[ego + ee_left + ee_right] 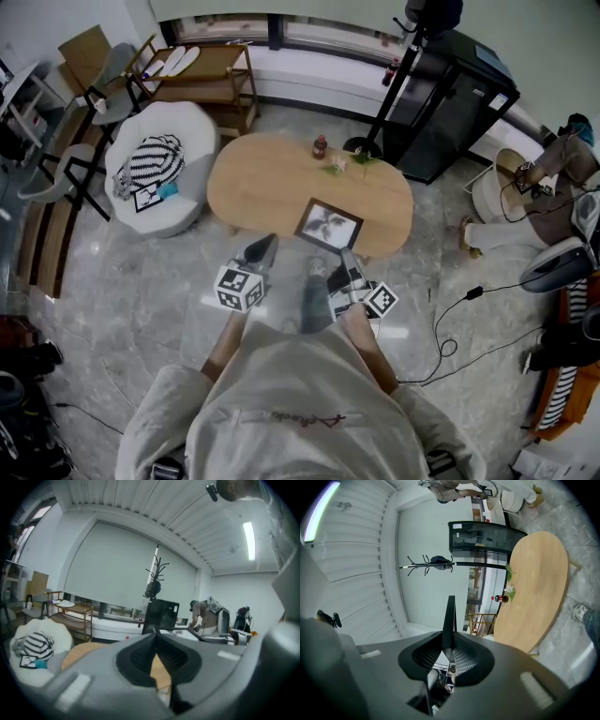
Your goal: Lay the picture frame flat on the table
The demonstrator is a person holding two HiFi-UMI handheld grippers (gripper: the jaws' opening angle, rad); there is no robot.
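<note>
Tabletop [272,183]: R tongs [348,257] sideways, gripping frame [329,225].

Dark bottle [320,146] near green sprig [363,161]; striped cloth [155,159] on white pouf [190,127]; black cabinet [455,103].

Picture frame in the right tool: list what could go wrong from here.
1. The right tool grips the dark rectangular picture frame by one thin edge only; it may pivot or slip and land hard.
2. The frame hangs by the near rim of the oval light wooden table; set down there, it could overhang and tip off.
3. The left tool is shut and empty, so nothing steadies the frame's free side.
</note>
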